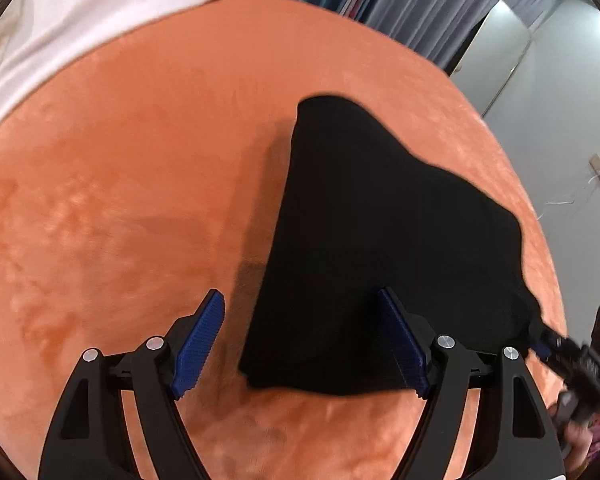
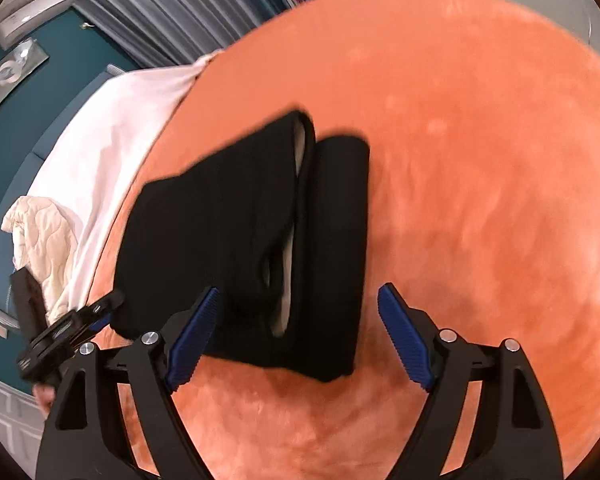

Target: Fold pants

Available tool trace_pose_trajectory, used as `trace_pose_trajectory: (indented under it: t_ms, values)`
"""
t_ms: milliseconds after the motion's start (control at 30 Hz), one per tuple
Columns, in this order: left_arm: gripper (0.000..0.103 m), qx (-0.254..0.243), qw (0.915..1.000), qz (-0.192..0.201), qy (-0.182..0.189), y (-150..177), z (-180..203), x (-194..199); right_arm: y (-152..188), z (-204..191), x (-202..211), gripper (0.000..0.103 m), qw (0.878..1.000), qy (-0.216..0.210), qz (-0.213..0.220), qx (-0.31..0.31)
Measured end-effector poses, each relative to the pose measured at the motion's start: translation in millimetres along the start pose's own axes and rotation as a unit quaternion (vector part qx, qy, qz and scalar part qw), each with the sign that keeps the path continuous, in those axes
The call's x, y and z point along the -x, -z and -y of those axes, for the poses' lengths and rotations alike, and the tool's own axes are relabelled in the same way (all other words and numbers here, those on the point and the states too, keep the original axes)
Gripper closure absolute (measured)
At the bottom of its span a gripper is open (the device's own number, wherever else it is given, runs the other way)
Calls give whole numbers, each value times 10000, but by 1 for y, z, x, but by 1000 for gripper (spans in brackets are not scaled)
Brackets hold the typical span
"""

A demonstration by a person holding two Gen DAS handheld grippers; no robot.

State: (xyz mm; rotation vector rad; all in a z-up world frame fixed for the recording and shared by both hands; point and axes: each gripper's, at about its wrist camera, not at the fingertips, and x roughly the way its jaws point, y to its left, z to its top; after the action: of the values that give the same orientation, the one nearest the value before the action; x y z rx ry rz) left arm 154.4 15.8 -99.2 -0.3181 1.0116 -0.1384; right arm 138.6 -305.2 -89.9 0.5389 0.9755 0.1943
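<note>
— So, what carries everything?

— An orange bed cover [image 1: 120, 200], plush, filling most of both views. A white sheet [image 1: 60, 32] lies at its far edge, with a cream quilt [image 2: 40, 232] bunched beyond that in the right wrist view.

— And the pants?

— The black pants [image 1: 380, 240] lie on the orange cover, folded into a thick bundle, with a pale lining showing in a gap between the layers.

— How do the hands stand?

— Both grippers tilt down toward the cover. The left gripper [image 1: 300, 340] hangs over the near corner of the pants, fingers spread wide: one blue pad [image 1: 402, 344] is above the cloth, the other [image 1: 200, 344] over bare cover. Nothing is clamped.

— The right one?

— The right gripper [image 2: 300, 340] is also released, its fingers straddling the pants' near end without pressing on it.
</note>
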Motion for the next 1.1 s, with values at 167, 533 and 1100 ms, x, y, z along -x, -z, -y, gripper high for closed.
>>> trace_pose_trajectory:
  t_ms: [167, 533, 1100]
  values:
    - [20, 618, 9975, -272, 211, 1, -9, -27, 15, -5, -38, 36, 9995, -182, -9, -256]
    - [76, -67, 9904, -601, 1240, 46, 14, 56, 46, -14, 55, 68, 9971, -742, 150, 124]
    - [26, -1150, 9882, 821, -588, 51, 80, 66, 25, -118, 50, 58, 9804, -430, 970, 1661]
